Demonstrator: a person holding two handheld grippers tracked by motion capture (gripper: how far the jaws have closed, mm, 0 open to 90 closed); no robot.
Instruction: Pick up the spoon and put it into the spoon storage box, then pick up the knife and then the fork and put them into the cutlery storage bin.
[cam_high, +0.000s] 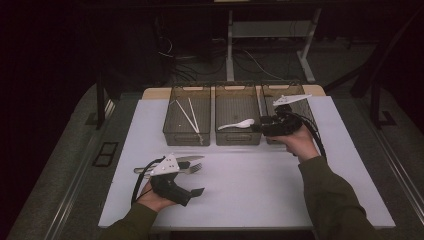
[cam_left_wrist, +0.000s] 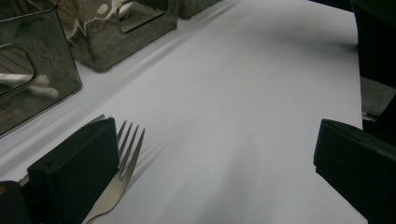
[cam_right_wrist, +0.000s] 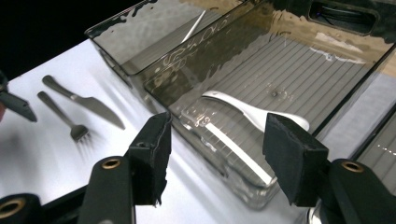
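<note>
The right bin (cam_high: 287, 102) is largely hidden behind the right gripper (cam_high: 257, 125), so its contents cannot be made out. That gripper hangs at the near right corner of the middle bin (cam_high: 237, 120) with its jaws spread and nothing between them; the white spoon (cam_right_wrist: 254, 112) lies on that bin's ribbed floor, just beyond the jaws. The left bin (cam_high: 187, 120) holds white chopsticks (cam_high: 189, 116). The left gripper (cam_high: 197, 191) rests on the near left of the white table (cam_high: 260, 185), jaws spread and empty, with the fork (cam_left_wrist: 122, 161) and knife (cam_right_wrist: 84, 100) just beside it.
</note>
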